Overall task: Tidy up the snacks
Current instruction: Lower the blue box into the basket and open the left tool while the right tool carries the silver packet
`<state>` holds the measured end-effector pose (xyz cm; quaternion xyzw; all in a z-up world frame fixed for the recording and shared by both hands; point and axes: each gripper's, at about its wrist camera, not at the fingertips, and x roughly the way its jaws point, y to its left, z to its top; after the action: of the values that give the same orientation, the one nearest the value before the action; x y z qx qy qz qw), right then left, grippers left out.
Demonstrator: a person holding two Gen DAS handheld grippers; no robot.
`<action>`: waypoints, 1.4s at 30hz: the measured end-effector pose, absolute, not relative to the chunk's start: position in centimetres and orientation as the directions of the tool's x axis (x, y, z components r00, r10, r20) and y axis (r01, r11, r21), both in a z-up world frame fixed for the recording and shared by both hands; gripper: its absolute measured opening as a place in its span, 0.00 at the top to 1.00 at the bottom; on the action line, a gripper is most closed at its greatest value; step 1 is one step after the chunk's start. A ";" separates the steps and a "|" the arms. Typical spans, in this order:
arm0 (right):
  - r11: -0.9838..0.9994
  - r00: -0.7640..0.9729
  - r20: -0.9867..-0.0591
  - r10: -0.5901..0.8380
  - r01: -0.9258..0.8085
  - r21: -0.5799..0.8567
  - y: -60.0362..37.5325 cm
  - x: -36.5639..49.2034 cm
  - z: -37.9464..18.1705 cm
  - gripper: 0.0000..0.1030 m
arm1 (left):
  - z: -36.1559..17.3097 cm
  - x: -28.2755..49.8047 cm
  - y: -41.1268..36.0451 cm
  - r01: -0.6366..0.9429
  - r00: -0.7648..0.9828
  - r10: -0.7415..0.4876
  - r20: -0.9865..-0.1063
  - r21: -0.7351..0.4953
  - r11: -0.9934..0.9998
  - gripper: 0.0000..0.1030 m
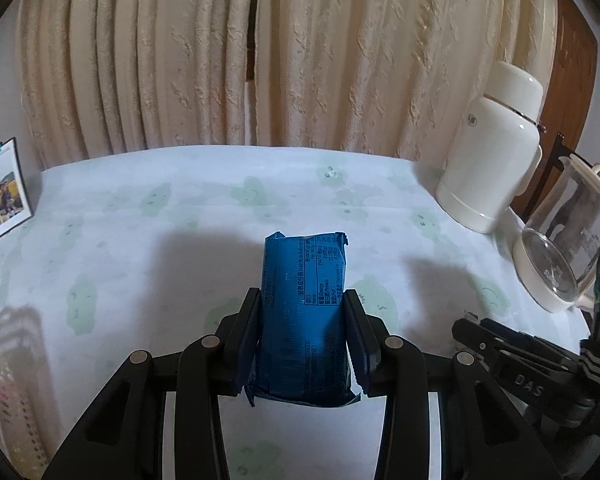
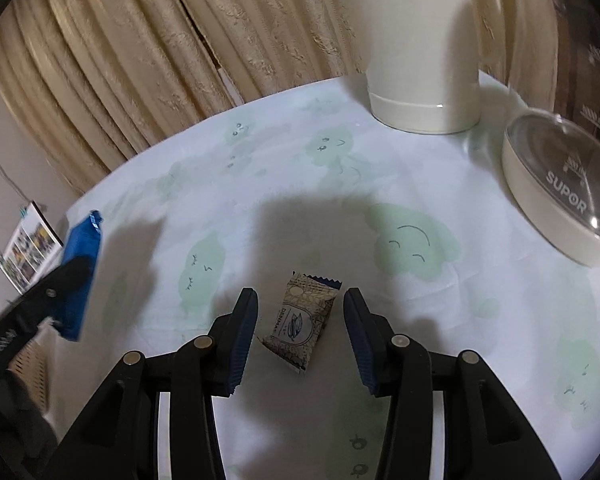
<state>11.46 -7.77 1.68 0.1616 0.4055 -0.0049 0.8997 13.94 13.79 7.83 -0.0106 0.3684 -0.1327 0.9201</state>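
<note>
My left gripper point(image 1: 302, 300) is shut on a blue snack packet point(image 1: 304, 280), held above the table with its printed label facing up. The right wrist view shows the same blue packet point(image 2: 80, 264) at the far left, in the left gripper point(image 2: 66, 276). My right gripper point(image 2: 300, 300) stands open just over the table, its fingers on either side of a small beige wrapped snack point(image 2: 300, 320) that lies on the cloth. The pads do not touch the wrapper. In the left wrist view the right gripper's body point(image 1: 520, 352) shows at the lower right.
The table wears a pale cloth point(image 1: 180, 208) with green cloud faces. A cream thermos jug point(image 1: 492, 152) and a glass kettle on a cream base point(image 1: 560, 248) stand at the right. A photo card point(image 1: 0, 196) leans at the left. Beige curtains point(image 1: 220, 52) hang behind.
</note>
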 end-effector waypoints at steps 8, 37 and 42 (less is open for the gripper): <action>0.980 0.664 -0.748 0.017 0.136 0.143 -6.7 11.5 1.6 0.77 | 8.4 12.2 14.3 0.239 0.707 -0.251 -0.662 -0.111 0.965 0.60; 0.852 0.711 -0.568 0.414 -0.084 0.516 -5.7 7.6 5.4 0.79 | 11.0 6.6 21.9 0.105 0.814 -0.163 -0.557 -0.136 0.985 0.60; 0.858 0.695 -0.580 0.426 -0.106 0.503 -4.5 7.6 5.1 0.79 | 10.9 5.6 24.1 0.062 0.824 -0.137 -0.550 -0.154 0.986 0.60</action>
<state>7.64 -4.54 5.05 0.2211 0.3612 0.1487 0.8936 5.55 24.15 10.93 -0.0649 0.2919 -0.0522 0.9528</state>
